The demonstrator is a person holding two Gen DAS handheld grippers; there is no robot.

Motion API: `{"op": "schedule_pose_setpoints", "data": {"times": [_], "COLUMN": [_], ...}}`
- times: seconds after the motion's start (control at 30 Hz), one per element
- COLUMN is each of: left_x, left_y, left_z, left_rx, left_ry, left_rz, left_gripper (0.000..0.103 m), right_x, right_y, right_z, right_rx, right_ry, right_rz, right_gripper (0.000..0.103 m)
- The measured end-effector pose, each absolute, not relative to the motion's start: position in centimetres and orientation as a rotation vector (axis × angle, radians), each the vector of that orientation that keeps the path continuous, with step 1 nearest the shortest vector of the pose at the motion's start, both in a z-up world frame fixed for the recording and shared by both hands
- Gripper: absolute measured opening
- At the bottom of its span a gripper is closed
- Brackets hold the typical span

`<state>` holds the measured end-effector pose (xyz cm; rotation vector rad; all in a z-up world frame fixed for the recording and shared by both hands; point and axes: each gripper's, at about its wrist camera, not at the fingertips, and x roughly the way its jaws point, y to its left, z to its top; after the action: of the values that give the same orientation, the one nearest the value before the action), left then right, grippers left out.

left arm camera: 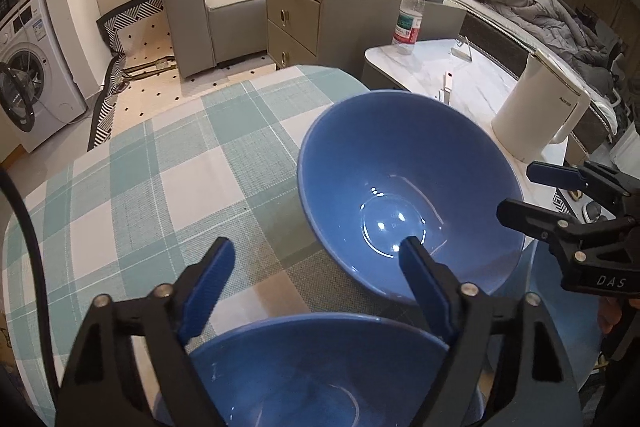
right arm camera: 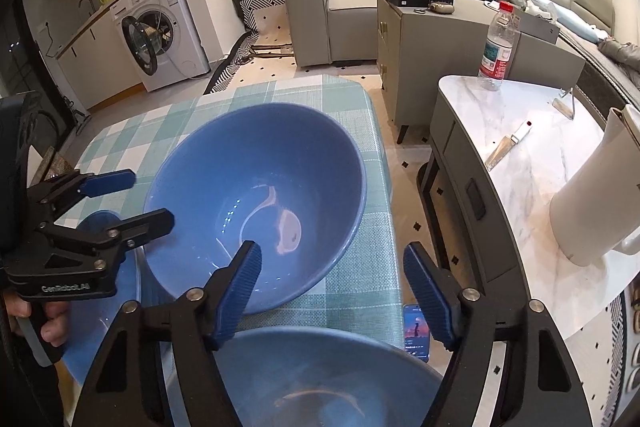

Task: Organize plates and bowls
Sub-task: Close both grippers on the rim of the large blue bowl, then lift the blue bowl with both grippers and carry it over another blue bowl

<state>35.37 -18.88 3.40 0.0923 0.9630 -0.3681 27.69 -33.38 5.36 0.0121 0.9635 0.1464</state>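
**Two open claws over blue bowls on a checked table**

Left claw (left arm camera: 316, 247): jaws moderately wide, with nothing held between the tips. A blue near bowl (left arm camera: 312, 367) lies below it at the table's (left arm camera: 160, 187) near edge, its far rim spanning the gap between the two fingers. The wrist view does not show whether the pads touch that rim. In the right wrist view the fingers stand clearly apart above the bowl.

Right claw (right arm camera: 332, 249): jaws somewhat narrower but also apart and holding nothing. A second blue bowl (right arm camera: 320, 379) sits under it at the near edge, toward the table's near right corner. The left finger reaches out over the middle bowl's rim; the right finger hangs past the table's right edge.

Middle bowl (left arm camera: 408, 195): the largest in view, empty and upright on the checked cloth. It lies beyond both near bowls, close to the table's right edge and well short of the far edge.

Surroundings: a phone (right arm camera: 416, 331) shows just off the near right corner. A white kettle (left arm camera: 540, 115) and a bottle (left arm camera: 408, 15) stand on the marble side table (left arm camera: 472, 83) to the right.
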Motion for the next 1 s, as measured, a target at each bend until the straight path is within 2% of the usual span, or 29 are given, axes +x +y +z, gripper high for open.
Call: {"op": "schedule_pose_setpoints", "data": {"times": [0.13, 0.2, 0.37, 0.53, 0.7, 0.9, 1.0], "left_x": [35.6, 35.7, 35.8, 35.9, 35.9, 35.7, 35.6], "left_y": [-19.1, -19.0, -19.0, -19.0, -19.4, -19.9, -20.1], "left_z": [3.2, 3.1, 3.0, 2.9, 2.8, 2.8, 2.9], "left_rx": [0.084, 0.077, 0.069, 0.062, 0.064, 0.072, 0.093], "left_ry": [0.974, 0.978, 0.986, 0.991, 0.995, 0.988, 0.979], "left_rz": [-0.386, -0.393, -0.395, -0.41, -0.431, -0.461, -0.446], "left_gripper": [0.066, 0.062, 0.057, 0.048, 0.045, 0.034, 0.033], "right_x": [27.9, 28.1, 28.6, 28.6, 28.7, 28.5, 28.4], "right_y": [-33.3, -33.3, -33.1, -32.7, -32.1, -31.5, -31.4], "right_z": [5.2, 5.1, 4.5, 4.3, 4.2, 4.3, 4.4], "right_rx": [0.011, 0.014, 0.01, -0.004, -0.032, -0.079, -0.086], "right_ry": [0.969, 0.979, 1.005, 0.999, 0.993, 0.973, 0.961], "right_rz": [0.15, 0.155, 0.155, 0.169, 0.183, 0.184, 0.183], "right_gripper": [0.071, 0.069, 0.061, 0.056, 0.053, 0.049, 0.046]}}
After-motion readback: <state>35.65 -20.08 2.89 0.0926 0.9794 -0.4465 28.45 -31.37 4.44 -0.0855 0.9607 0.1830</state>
